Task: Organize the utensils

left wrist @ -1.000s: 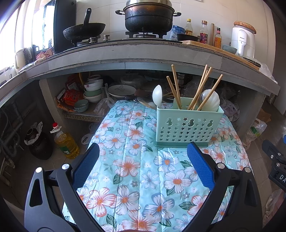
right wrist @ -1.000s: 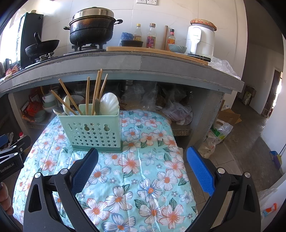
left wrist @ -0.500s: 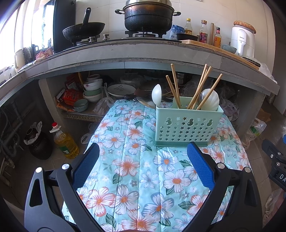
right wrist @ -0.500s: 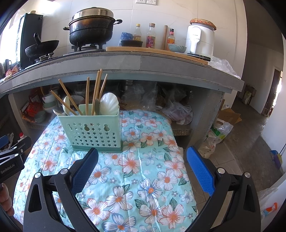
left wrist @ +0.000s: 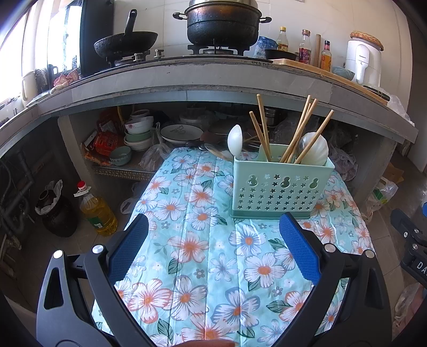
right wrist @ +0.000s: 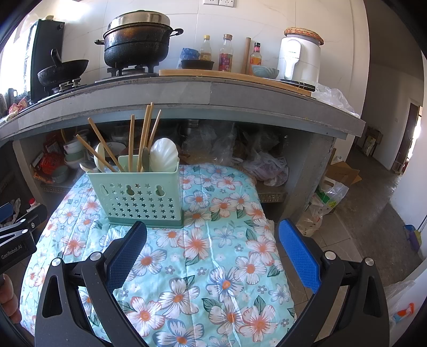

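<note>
Left gripper (left wrist: 213, 221) fingers spread, empty; right gripper (right wrist: 213, 229) likewise; mint utensil caddy (left wrist: 280, 184) at 1 o'clock, chopsticks (left wrist: 296, 133) upright inside, floral cloth (left wrist: 202, 256) beneath.

We record a grey concrete counter (left wrist: 213, 80) spanning the upper frame, backed by a white tiled wall (right wrist: 267, 26). A blackened lidded stockpot (left wrist: 222, 22) and a black wok (left wrist: 125, 44) sit on the gas hob. At upper right stands a white plastic appliance (right wrist: 299, 57). Stacked ceramic bowls (left wrist: 138, 130) fill the open shelf beneath. Daylight enters at far left. A bare concrete floor (right wrist: 373, 208) extends at right toward a dark doorway (right wrist: 412, 128).
</note>
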A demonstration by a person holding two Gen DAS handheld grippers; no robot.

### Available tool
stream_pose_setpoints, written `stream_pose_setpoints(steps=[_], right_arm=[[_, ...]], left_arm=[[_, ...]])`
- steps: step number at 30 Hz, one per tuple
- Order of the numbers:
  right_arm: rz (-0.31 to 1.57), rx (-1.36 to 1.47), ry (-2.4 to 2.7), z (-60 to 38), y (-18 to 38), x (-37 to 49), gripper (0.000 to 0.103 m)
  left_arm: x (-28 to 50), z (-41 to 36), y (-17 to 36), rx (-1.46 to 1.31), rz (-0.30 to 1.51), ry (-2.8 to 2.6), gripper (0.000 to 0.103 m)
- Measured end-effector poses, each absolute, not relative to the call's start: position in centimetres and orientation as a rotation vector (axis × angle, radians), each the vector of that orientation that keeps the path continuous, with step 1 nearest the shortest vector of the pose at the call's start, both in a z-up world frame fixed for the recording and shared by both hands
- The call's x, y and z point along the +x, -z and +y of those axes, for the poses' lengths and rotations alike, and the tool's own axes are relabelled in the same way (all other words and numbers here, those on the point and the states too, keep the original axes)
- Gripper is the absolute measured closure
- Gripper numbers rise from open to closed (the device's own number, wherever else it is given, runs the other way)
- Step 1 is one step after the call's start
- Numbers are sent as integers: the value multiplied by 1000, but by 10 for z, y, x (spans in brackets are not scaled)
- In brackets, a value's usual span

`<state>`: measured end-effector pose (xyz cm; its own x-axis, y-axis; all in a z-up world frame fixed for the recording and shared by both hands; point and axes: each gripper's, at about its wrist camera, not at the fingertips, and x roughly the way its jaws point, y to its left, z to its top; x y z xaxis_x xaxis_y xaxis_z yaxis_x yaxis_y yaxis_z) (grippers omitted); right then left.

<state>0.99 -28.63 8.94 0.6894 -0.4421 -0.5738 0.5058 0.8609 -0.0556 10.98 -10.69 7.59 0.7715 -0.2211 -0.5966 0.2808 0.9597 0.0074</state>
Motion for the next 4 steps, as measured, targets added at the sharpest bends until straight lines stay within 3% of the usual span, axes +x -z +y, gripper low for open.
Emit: stream_pose_setpoints(steps=[4], right_arm=[[613,113,532,-286,-89,10,7]], left_arm=[[111,-106,-75,93,638,270,8]])
